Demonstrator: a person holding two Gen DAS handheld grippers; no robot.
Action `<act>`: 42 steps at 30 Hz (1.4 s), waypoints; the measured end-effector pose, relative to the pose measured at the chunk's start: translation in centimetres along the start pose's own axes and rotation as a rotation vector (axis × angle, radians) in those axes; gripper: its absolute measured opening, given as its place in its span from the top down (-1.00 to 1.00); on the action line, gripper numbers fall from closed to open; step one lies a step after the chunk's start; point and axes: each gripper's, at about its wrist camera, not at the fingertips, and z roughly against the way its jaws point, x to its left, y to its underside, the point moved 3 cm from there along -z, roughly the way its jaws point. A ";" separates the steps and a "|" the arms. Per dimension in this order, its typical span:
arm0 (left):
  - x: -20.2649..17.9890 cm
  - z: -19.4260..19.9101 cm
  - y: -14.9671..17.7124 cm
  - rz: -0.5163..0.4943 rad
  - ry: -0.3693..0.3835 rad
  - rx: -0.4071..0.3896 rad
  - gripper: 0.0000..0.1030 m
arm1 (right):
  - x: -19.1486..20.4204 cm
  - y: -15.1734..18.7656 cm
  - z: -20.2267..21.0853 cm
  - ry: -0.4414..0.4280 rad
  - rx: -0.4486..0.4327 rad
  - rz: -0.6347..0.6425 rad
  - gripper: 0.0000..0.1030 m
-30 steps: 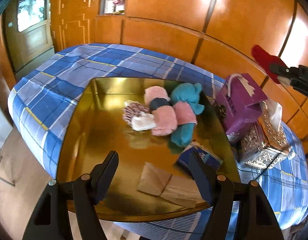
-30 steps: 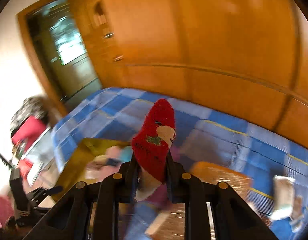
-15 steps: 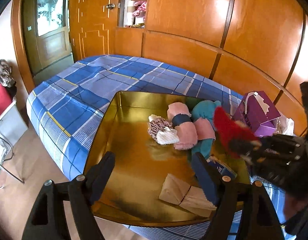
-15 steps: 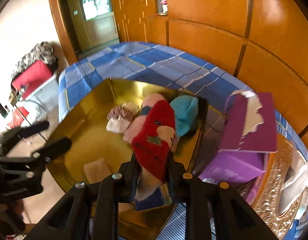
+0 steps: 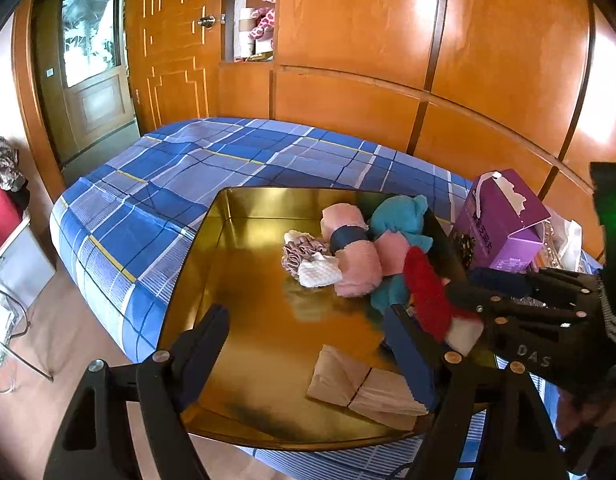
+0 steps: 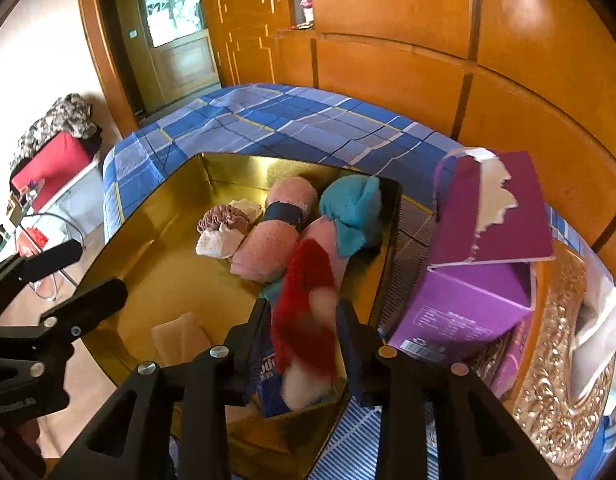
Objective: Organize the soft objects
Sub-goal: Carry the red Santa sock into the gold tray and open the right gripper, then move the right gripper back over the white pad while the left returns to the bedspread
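A gold tray (image 6: 148, 208) lies on a bed with a blue plaid cover (image 6: 292, 120), filling the middle of both views. In the right wrist view, the right gripper (image 6: 304, 320) sits at lower centre above the tray's right end. Its jaws are opening, with a red fuzzy sock (image 6: 304, 308) with a white toe between them; the sock looks blurred and the pads seem to stand clear of it. Under the sock lies a blue packet (image 6: 268, 376).

Just above the sock, in the tray's upper right, sit a pink rolled towel (image 6: 268, 240) with a dark band, a teal soft toy (image 6: 352, 208), and a pink scrunchie (image 6: 224, 218) beside a white cloth (image 6: 218, 244). A beige folded cloth (image 6: 180, 340) lies at lower left of the tray.

The left gripper (image 5: 308, 344) hovers at the bottom of the left wrist view, jaws wide with nothing in them. A purple box (image 6: 480, 280) stands right of the tray.
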 end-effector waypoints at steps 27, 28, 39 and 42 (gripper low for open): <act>-3.5 0.6 1.0 -0.094 0.046 -0.012 -0.60 | -8.8 8.2 11.6 0.043 -0.136 -0.237 0.19; -3.8 0.6 1.0 -0.099 0.046 -0.013 -0.60 | -10.3 9.2 12.3 0.057 -0.137 -0.279 0.19; -6.7 0.8 1.3 -0.156 0.082 0.001 -0.60 | -23.4 16.5 12.9 0.301 0.002 -0.464 0.19; -7.1 0.9 1.4 -0.169 0.083 0.003 -0.60 | -24.6 15.2 11.8 0.303 0.015 -0.423 0.17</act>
